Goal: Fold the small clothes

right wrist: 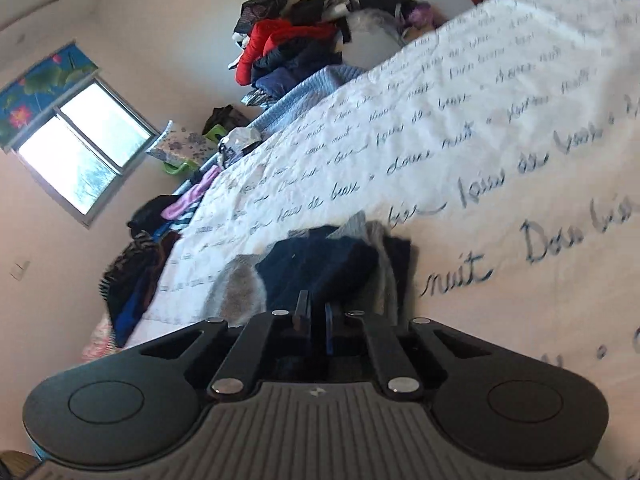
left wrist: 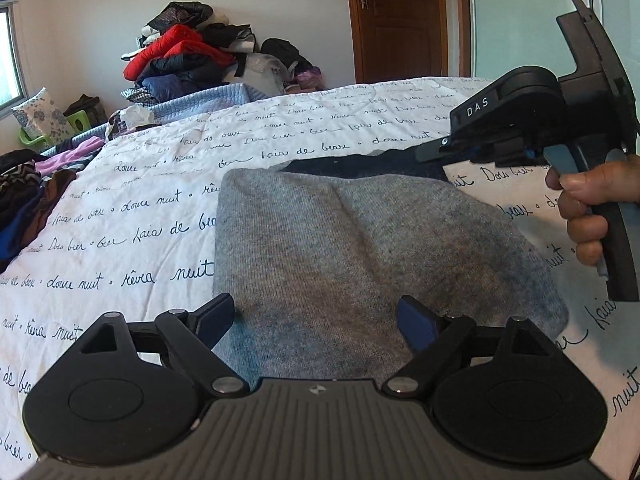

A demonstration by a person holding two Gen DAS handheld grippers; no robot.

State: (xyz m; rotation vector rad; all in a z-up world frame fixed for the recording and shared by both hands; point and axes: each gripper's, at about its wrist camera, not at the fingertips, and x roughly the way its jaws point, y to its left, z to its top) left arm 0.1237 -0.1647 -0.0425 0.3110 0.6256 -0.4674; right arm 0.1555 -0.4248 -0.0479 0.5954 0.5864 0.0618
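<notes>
A grey knit garment (left wrist: 360,240) lies spread on the white bedsheet (left wrist: 140,208) printed with script. Along its far edge shows a dark navy part (left wrist: 360,164). My left gripper (left wrist: 316,306) hovers open over the garment's near edge, one finger on either side, with nothing gripped. My right gripper (left wrist: 426,155), held by a hand (left wrist: 584,208), reaches in from the right. Its tips meet the navy edge, which rises toward them. In the right wrist view its jaws (right wrist: 316,308) stand together with the bunched navy cloth (right wrist: 320,264) right at the tips and grey cloth (right wrist: 240,284) beside it.
A heap of jackets and clothes (left wrist: 184,60) is stacked against the far wall behind a blue quilt (left wrist: 208,100). More loose clothes (left wrist: 24,200) lie along the bed's left edge. A wooden door (left wrist: 400,20) stands at the back right, a window (right wrist: 80,152) on the left.
</notes>
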